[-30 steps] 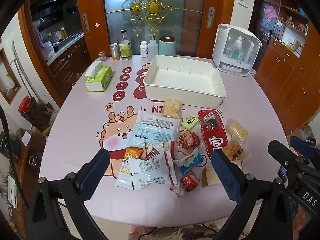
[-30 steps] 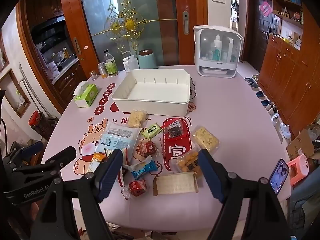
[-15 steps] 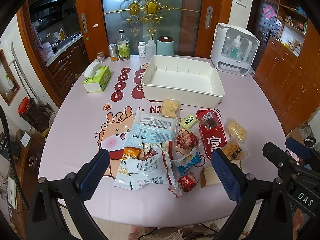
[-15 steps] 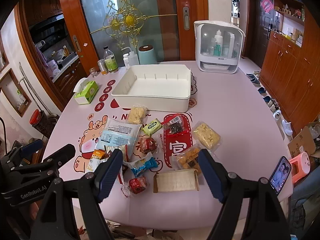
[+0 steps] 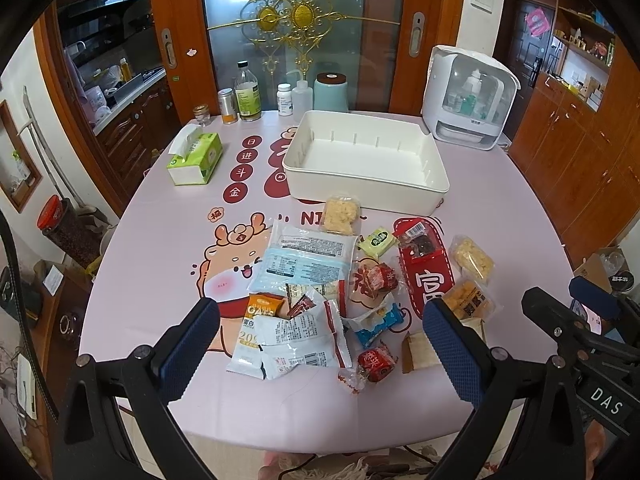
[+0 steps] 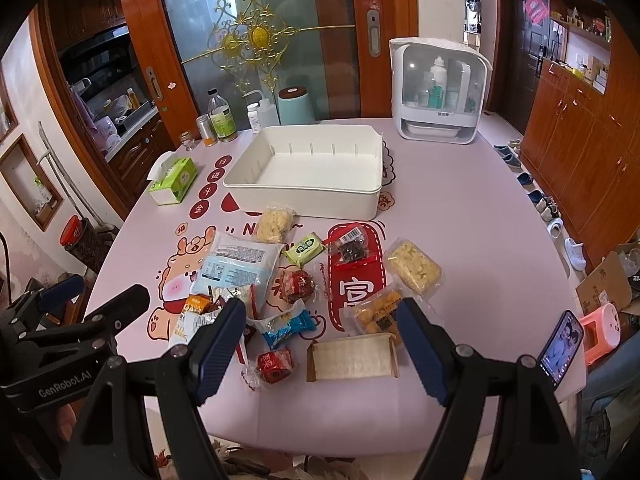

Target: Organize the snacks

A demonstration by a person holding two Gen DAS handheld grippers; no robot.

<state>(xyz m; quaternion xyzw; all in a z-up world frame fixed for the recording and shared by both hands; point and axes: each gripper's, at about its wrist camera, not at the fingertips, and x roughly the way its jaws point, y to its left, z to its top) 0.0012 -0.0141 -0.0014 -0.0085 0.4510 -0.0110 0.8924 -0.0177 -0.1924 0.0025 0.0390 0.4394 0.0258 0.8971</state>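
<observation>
Your left gripper (image 5: 320, 344) and right gripper (image 6: 320, 344): fingers spread, holding nothing. Snacks (image 5: 316, 256) overlap; bin (image 5: 366, 168) floor partly hidden by its wall.

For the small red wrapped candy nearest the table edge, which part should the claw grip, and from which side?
Probably its plump red body, from above. The crinkled clear wrapper tail lies flat and would likely slip. The right claw, open, is nearest, with the beige packet beside it.
</observation>
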